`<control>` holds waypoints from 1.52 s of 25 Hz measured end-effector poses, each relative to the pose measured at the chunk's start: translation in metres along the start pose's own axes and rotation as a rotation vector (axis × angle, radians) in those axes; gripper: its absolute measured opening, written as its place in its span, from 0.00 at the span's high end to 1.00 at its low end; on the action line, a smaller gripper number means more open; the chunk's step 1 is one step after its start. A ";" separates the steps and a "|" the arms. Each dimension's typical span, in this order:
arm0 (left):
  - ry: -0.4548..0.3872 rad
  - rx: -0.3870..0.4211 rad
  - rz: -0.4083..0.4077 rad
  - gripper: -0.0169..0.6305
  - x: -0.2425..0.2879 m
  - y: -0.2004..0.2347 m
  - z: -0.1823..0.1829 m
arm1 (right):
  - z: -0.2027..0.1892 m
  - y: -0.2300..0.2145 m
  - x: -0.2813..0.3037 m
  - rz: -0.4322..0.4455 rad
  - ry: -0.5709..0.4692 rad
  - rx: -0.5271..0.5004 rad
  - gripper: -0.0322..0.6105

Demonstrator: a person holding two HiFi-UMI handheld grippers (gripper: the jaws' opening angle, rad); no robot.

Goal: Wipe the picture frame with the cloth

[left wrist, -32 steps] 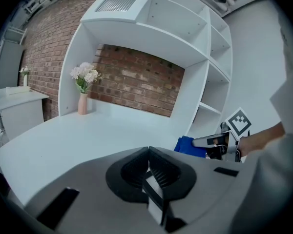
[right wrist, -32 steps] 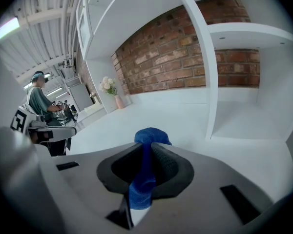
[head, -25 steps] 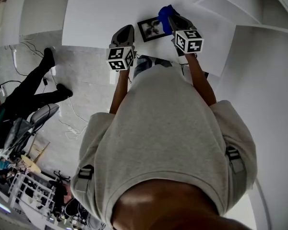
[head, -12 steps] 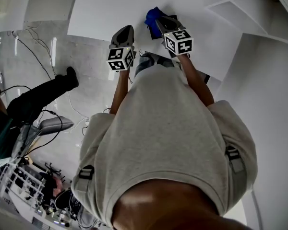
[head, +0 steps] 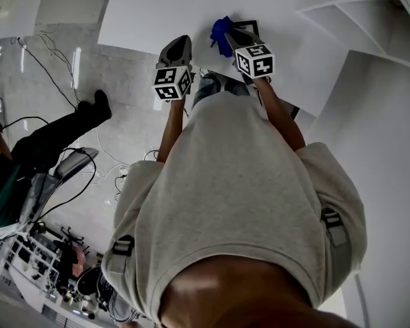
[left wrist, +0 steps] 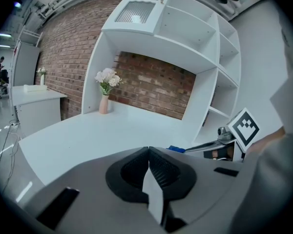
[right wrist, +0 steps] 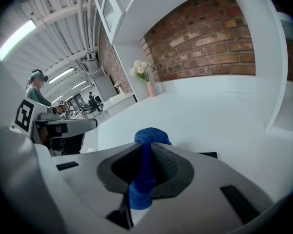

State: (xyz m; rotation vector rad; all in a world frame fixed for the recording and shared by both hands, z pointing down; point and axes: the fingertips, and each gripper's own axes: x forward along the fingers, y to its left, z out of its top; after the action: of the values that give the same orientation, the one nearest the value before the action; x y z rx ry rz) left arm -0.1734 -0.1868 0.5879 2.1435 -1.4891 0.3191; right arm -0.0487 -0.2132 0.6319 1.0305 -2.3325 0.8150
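Note:
My right gripper (head: 228, 35) is shut on a blue cloth (head: 221, 26), which bunches out past the jaw tips (right wrist: 147, 136). The cloth lies over the left part of a black picture frame (head: 248, 24) that rests flat on the white desk (head: 157, 12). Only the frame's top right corner shows in the head view, and a thin dark edge (right wrist: 208, 155) in the right gripper view. My left gripper (head: 179, 42) hovers at the desk's near edge, left of the frame, its jaws shut on nothing (left wrist: 148, 151). The cloth's edge (left wrist: 177, 149) shows from the left gripper view too.
A vase of pale flowers (left wrist: 105, 89) stands far back on the desk against the brick wall. White shelving (head: 348, 19) rises at the right. Cables (head: 61, 80) trail over the floor at the left, where a person's dark leg (head: 48, 139) stretches out.
My right gripper has carried the blue cloth leftward across the frame, which now is mostly covered. The left gripper has held its place.

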 end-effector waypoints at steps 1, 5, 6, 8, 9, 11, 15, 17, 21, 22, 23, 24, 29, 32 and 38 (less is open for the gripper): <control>0.001 0.001 -0.001 0.95 0.000 0.000 0.000 | -0.004 -0.002 0.001 -0.002 0.006 0.007 0.85; 0.006 0.004 -0.002 0.95 0.002 0.001 0.000 | -0.014 -0.014 0.004 -0.020 0.031 0.029 0.85; 0.006 0.005 -0.003 0.95 0.003 0.001 0.000 | -0.015 -0.017 0.004 -0.026 0.033 0.034 0.85; 0.008 0.009 -0.007 0.95 0.004 0.000 0.000 | -0.015 -0.023 0.001 -0.038 0.030 0.043 0.85; 0.008 0.011 -0.010 0.95 0.005 -0.001 0.000 | -0.015 -0.026 -0.001 -0.044 0.027 0.047 0.85; 0.011 0.016 -0.016 0.95 0.007 -0.004 0.000 | -0.016 -0.032 -0.005 -0.055 0.023 0.056 0.85; 0.013 0.027 -0.037 0.95 0.015 -0.013 0.001 | -0.019 -0.048 -0.014 -0.082 0.016 0.075 0.85; 0.015 0.034 -0.051 0.95 0.019 -0.019 0.002 | -0.021 -0.055 -0.020 -0.099 0.011 0.084 0.85; 0.019 0.050 -0.080 0.95 0.028 -0.032 0.001 | -0.027 -0.073 -0.034 -0.137 -0.002 0.106 0.85; 0.020 0.055 -0.088 0.95 0.030 -0.036 0.001 | -0.030 -0.078 -0.038 -0.147 -0.006 0.113 0.85; 0.022 0.060 -0.095 0.95 0.033 -0.040 0.000 | -0.032 -0.083 -0.042 -0.156 -0.010 0.121 0.85; 0.023 0.064 -0.101 0.95 0.035 -0.043 0.000 | -0.035 -0.087 -0.045 -0.165 -0.014 0.130 0.85; 0.028 0.081 -0.126 0.95 0.042 -0.055 -0.003 | -0.044 -0.107 -0.057 -0.203 -0.029 0.158 0.85; 0.029 0.089 -0.135 0.95 0.046 -0.059 -0.005 | -0.047 -0.116 -0.063 -0.222 -0.039 0.168 0.85; 0.025 0.095 -0.152 0.95 0.049 -0.067 -0.006 | -0.050 -0.131 -0.077 -0.258 -0.056 0.182 0.85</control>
State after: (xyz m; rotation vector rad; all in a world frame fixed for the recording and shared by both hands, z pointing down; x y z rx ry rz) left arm -0.0925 -0.2047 0.5971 2.3033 -1.3121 0.3679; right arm 0.1081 -0.2123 0.6643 1.4144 -2.1392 0.9165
